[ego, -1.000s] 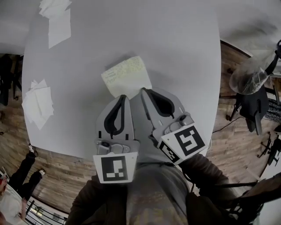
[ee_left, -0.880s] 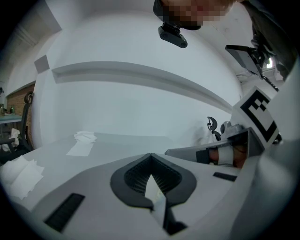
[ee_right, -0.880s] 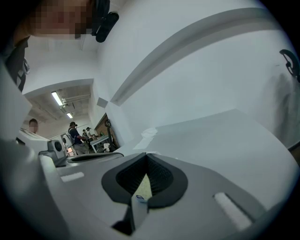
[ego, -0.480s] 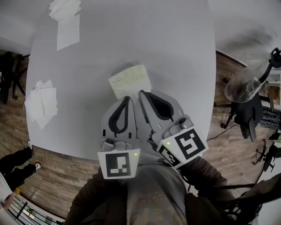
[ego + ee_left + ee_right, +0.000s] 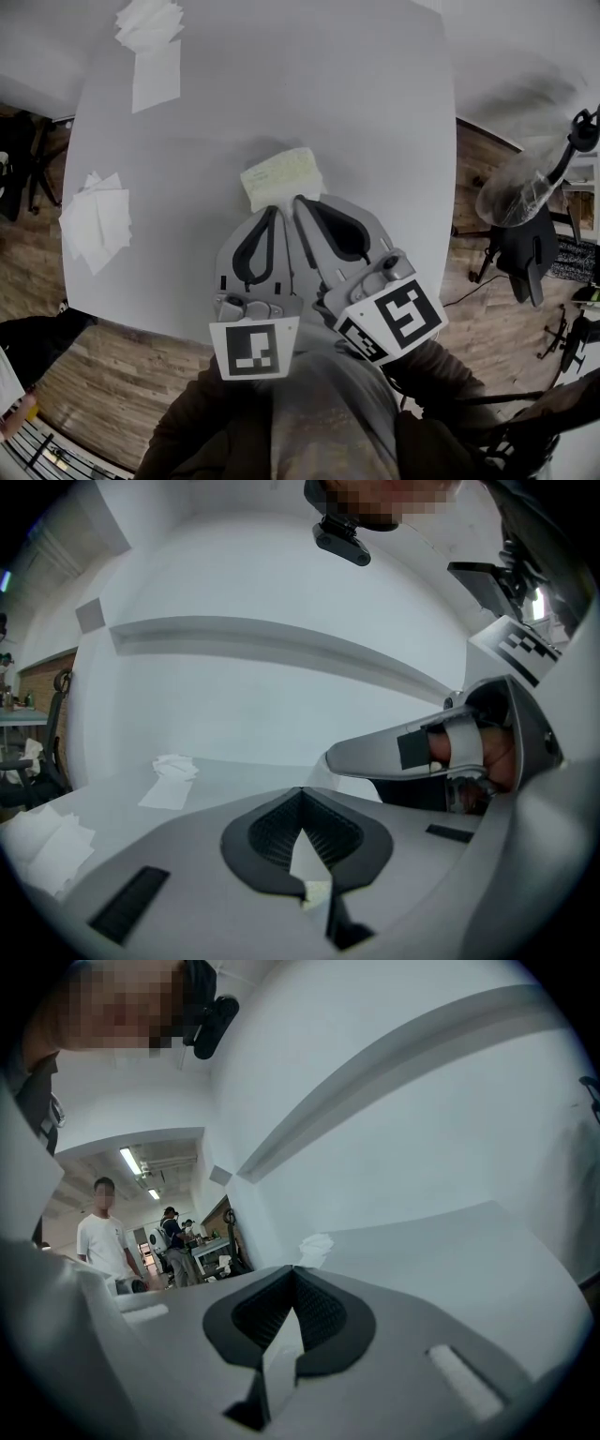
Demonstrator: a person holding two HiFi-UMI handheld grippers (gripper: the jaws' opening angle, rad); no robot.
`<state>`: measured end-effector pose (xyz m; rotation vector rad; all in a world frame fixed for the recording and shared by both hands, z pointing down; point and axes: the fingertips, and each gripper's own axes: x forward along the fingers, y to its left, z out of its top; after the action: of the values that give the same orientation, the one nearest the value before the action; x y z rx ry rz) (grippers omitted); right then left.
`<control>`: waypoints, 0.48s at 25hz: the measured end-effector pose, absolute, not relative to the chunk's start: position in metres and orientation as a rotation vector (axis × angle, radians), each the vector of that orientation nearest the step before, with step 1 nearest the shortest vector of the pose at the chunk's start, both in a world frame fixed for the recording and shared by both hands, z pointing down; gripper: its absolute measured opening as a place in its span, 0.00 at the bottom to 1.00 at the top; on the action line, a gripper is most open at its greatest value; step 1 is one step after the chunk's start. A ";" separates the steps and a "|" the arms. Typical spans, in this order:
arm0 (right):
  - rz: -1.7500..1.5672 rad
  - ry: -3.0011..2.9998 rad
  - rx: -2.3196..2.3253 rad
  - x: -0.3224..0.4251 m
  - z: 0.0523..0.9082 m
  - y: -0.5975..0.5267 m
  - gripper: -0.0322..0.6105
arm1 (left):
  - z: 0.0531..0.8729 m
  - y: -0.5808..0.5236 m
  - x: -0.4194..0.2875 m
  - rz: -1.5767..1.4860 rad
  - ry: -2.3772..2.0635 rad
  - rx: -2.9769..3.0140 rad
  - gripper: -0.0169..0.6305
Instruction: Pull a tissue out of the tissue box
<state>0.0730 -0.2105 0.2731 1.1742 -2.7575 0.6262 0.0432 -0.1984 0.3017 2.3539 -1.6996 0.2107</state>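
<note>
A pale yellow tissue pack (image 5: 281,176) lies flat on the grey table (image 5: 375,112), just beyond both gripper tips. My left gripper (image 5: 273,208) and right gripper (image 5: 298,200) hover side by side above its near edge, both shut, with no tissue showing between the pads. In the left gripper view the jaws (image 5: 302,791) meet at the tip, a bit of the yellow pack (image 5: 316,892) shows through the gap below, and the right gripper (image 5: 412,752) juts in from the right. In the right gripper view the jaws (image 5: 293,1269) are likewise pressed together with only table seen through the gap.
Loose white tissues lie at the table's left edge (image 5: 94,220) and far left corner (image 5: 155,47), also tissues (image 5: 173,775) and a crumpled tissue (image 5: 316,1249). A chair and lamp (image 5: 525,216) stand right of the table. People (image 5: 103,1237) stand in the background.
Both grippers have risen toward the head camera, the right one more, and stayed shut. The tissue pack has stayed on the table.
</note>
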 end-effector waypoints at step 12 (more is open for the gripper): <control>0.515 -2.829 1.192 0.063 0.218 -0.218 0.05 | 0.281 -0.197 0.039 0.166 -1.703 2.386 0.02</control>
<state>0.0633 -0.2175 0.2179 1.1916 -2.8295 0.5148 0.0392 -0.1971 0.2815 2.3859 -1.7030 0.1663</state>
